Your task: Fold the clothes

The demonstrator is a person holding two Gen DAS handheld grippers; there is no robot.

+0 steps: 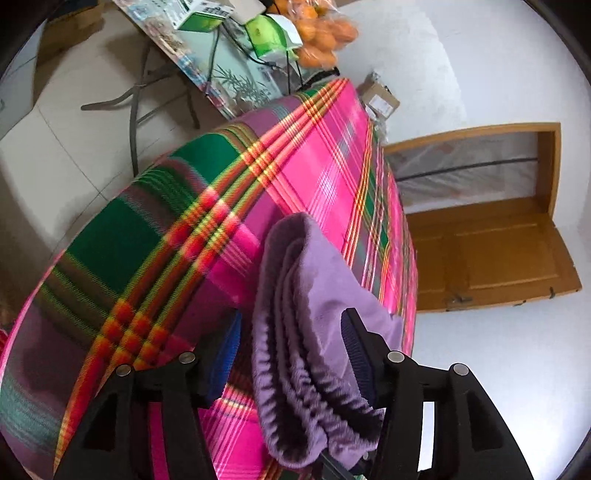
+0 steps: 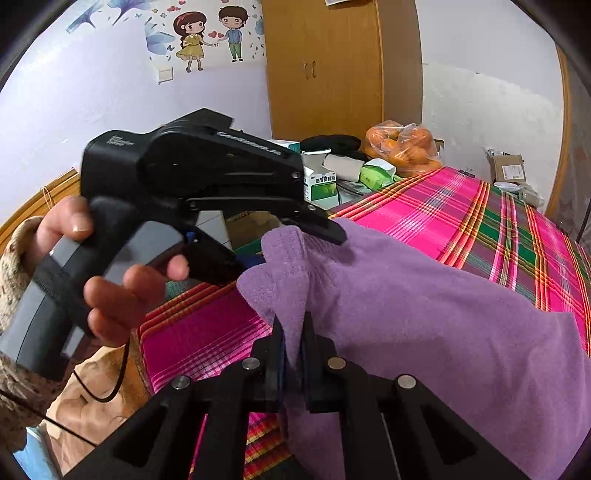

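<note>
A purple fleece garment point(image 2: 424, 314) lies partly on a table covered by a pink, green and yellow plaid cloth point(image 2: 461, 206), with its near part lifted off the surface between two handheld grippers; in the right wrist view the right gripper point(image 2: 291, 332) has its two black fingers drawn narrow, pinching a raised fold of the garment's edge between them; just above and to the left, the left gripper point(image 2: 295, 240) is seen from the side, its upper finger lying on top of a corner of the same garment and its lower finger beneath it, so it clamps the fabric; a hand point(image 2: 110, 273) wraps the grey handle of that left tool, a knitted sleeve point(image 2: 14, 251) at the wrist; in the left wrist view the garment point(image 1: 306, 332) hangs bunched in several stacked folds between the left gripper's fingers point(image 1: 354, 339), which sit fairly wide apart around the thick bundle; the plaid cloth point(image 1: 166, 229) fills most of that view; beyond the table's far end stand a bag of oranges point(image 2: 402, 147), green and white boxes point(image 2: 319, 182) and a small cardboard parcel point(image 2: 508, 168); a wooden wardrobe point(image 2: 325, 66) and a wall sticker of two cartoon children point(image 2: 210, 35) are behind
</note>
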